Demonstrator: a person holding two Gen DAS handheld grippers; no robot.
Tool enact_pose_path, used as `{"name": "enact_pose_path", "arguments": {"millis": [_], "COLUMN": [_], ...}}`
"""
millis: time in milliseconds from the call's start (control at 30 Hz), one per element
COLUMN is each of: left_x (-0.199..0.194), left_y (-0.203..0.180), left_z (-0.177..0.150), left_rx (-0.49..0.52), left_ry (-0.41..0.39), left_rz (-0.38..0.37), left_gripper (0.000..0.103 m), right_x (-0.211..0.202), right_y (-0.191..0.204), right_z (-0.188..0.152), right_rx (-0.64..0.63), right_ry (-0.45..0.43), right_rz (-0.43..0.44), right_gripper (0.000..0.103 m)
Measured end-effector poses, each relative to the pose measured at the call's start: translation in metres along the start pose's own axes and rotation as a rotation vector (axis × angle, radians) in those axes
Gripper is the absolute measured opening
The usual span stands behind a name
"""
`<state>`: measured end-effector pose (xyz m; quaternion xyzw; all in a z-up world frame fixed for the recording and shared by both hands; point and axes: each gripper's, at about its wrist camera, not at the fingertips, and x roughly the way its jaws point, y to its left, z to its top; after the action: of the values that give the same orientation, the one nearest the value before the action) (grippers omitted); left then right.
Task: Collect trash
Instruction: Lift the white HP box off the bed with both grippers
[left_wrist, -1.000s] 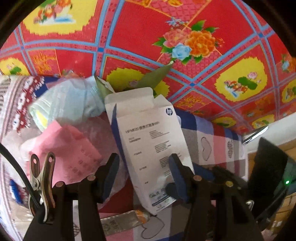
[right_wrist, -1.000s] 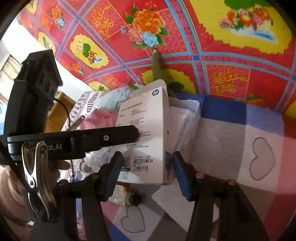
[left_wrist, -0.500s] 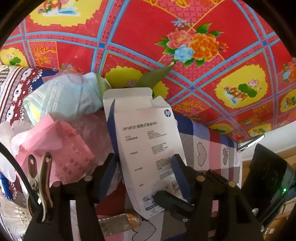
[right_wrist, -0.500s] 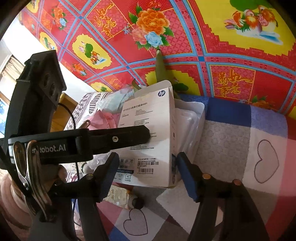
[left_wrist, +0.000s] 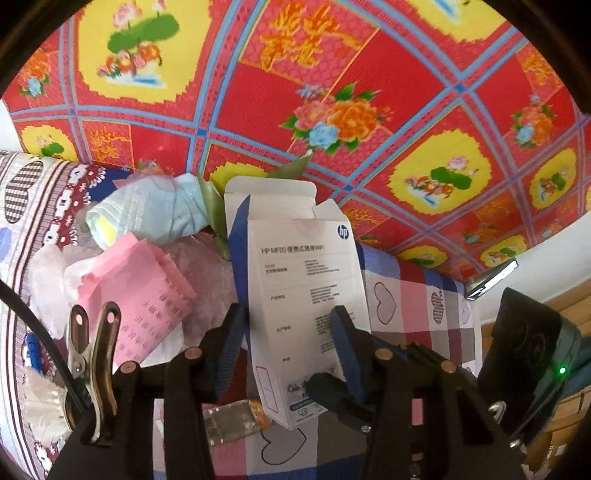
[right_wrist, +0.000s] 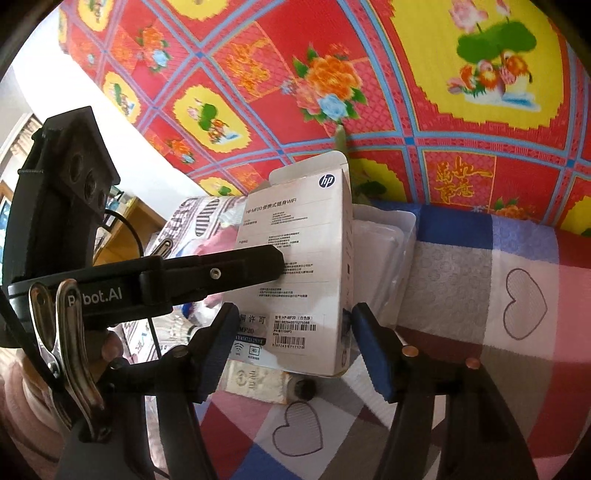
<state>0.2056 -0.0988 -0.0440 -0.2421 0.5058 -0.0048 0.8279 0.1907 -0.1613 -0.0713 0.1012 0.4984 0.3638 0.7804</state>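
While the white box (left_wrist: 306, 295) is standing tilted among trash on the checked blanket (right_wrist: 480, 280), the left gripper (left_wrist: 288, 343) is closing its fingers around it, and the right gripper (right_wrist: 291, 347) is straddling its bottom end, fingers apart.

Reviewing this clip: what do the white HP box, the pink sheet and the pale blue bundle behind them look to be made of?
White HP box: thin printed cardboard, smooth and matte, going by its folded top flaps and creased edges. Pink sheet: thin paper with printed text, bent and creased. Pale blue bundle: soft quilted nonwoven or tissue-like padding, rolled up with a yellow patch at one end; possibly a diaper, but that is unclear.
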Motion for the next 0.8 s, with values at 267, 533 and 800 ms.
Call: {"name": "enact_pose_path", "arguments": {"millis": [267,533,800], "left_x": [-0.033,-0.07,-0.11], "left_y": [-0.008,0.004,0.023], "left_z": [-0.02,-0.042,-0.072], "left_rx": [-0.007,-0.039,-0.055], "left_ry": [-0.065,-0.12,-0.164], "left_rz": [0.015,0.016,0.002], "left_gripper": [0.049,0.049,0.049], "right_x": [-0.006,-0.002,0.002], "right_y": [0.035,0.078,0.135], "right_z": [-0.007,-0.02,-0.04], "right_rx": [-0.048,-0.094,-0.139], "right_ry": [-0.013,-0.021,-0.041], "right_rz": [0.026,0.036,0.033], "right_gripper": [0.065,0.065,0.065]}}
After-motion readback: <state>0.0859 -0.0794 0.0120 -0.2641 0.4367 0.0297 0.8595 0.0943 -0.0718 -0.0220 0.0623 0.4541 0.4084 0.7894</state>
